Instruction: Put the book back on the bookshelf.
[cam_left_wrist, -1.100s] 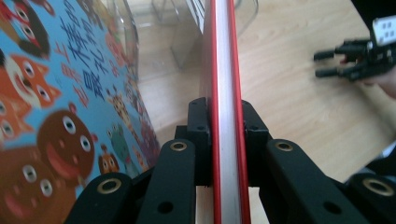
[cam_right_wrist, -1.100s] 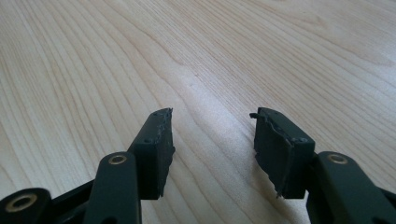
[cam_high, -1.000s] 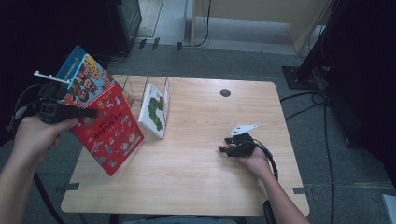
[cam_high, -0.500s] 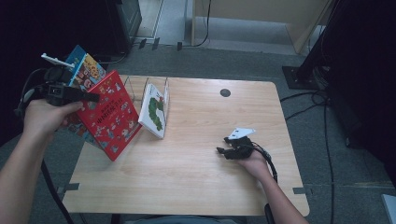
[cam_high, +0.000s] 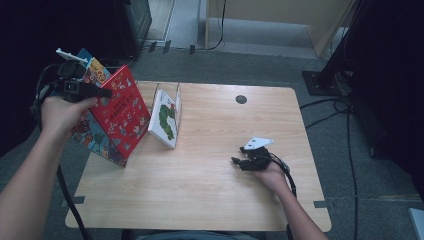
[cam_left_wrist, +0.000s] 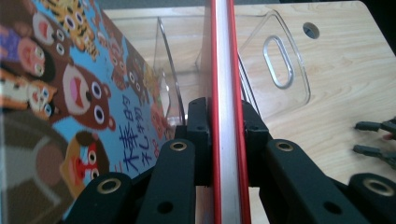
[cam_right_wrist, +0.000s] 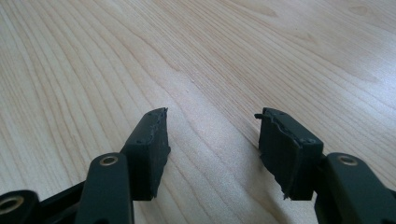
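My left gripper (cam_high: 106, 93) is shut on the top edge of a red picture book (cam_high: 122, 112), held tilted over the table's left edge. In the left gripper view the jaws (cam_left_wrist: 223, 135) clamp the red book (cam_left_wrist: 224, 70) edge-on. A blue animal book (cam_left_wrist: 70, 93) lies against its left side, outside the jaws, and peeks out behind it (cam_high: 92, 70). Beyond stands a clear book stand (cam_left_wrist: 280, 60) holding a white caterpillar book (cam_high: 165, 118). My right gripper (cam_high: 238, 154) rests on the table at the right; its jaws (cam_right_wrist: 212, 140) have just been opening and hold nothing.
The wooden table (cam_high: 210, 195) has a small dark hole (cam_high: 241, 99) near its far edge. Dark equipment and cables stand on the grey floor around it. The right gripper (cam_left_wrist: 373, 137) shows at the right edge of the left gripper view.
The left hand has carried the red and blue books toward the far side, closer to the stand, and the books stand more upright. The right hand has stayed put.
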